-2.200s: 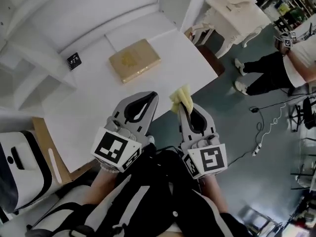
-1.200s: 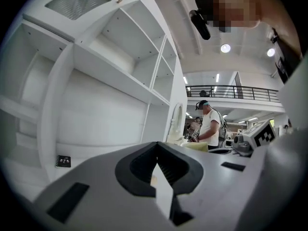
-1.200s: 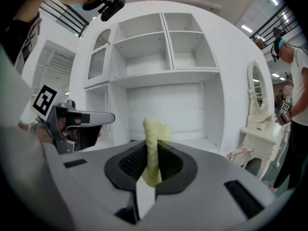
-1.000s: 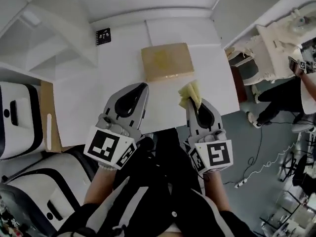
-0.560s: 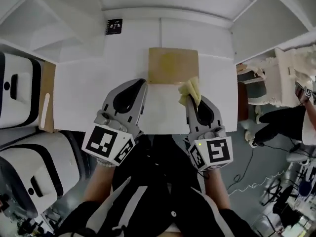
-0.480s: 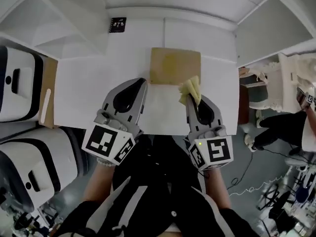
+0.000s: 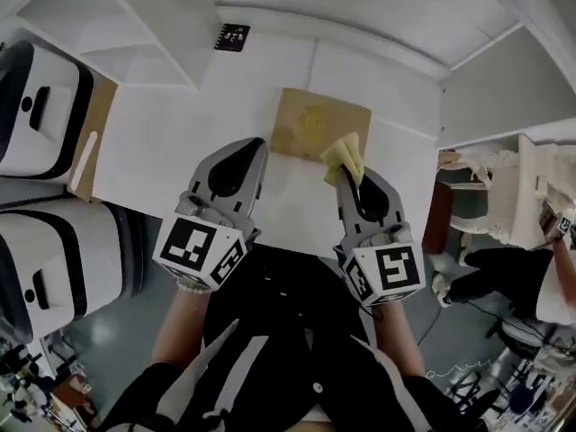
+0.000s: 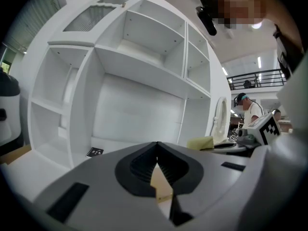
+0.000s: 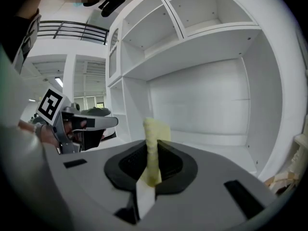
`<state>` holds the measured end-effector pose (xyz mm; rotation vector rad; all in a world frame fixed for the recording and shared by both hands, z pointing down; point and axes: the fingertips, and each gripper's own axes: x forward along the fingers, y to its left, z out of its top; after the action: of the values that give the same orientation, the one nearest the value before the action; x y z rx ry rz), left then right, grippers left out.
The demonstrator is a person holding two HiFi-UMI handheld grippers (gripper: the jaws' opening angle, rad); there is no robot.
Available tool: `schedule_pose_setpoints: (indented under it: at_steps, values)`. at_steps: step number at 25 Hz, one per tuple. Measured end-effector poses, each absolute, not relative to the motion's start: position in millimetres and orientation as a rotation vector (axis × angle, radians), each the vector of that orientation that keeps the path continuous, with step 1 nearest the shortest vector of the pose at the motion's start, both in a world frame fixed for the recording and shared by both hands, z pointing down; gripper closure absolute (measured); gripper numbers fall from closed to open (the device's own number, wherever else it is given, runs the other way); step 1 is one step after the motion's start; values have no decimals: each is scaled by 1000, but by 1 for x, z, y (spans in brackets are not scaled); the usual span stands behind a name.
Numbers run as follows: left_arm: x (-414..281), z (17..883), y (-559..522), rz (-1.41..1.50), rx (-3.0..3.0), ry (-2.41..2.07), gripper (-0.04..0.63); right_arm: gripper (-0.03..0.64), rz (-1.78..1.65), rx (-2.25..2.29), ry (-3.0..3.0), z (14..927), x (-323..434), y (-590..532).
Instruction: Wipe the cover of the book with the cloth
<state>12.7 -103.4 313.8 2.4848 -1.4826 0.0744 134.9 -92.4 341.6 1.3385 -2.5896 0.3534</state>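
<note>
Head view: tan book point(image 7: 310, 120) lies flat on the white desk point(image 7: 162, 142). Left gripper point(image 7: 260, 142) has its tips just beside the book's near left corner. Right gripper point(image 7: 346, 175) holds a yellow cloth point(image 7: 344, 153) over the book's near right corner; can't tell if they touch.

Left gripper view: jaws closed together, nothing between them, a sliver of the book beyond the tips.

Right gripper view: jaws clamped on the cloth, which stands upright.
</note>
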Motion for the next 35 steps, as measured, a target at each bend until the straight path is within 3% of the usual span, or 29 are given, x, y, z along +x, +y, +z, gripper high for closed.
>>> schedule_pose_setpoints:
  at_steps: [12, 28, 35]
  values:
    - [15, 359, -122, 128, 2333, -1479, 587, 578, 362, 1227, -2614, 354, 143, -104]
    - [1, 457, -159, 229, 2096, -1184, 439, 578, 382, 1316, -2528, 365, 119, -119]
    - [-3, 499, -173, 291, 2012, -1158, 416, 578, 424, 1325, -2479, 384, 108, -121]
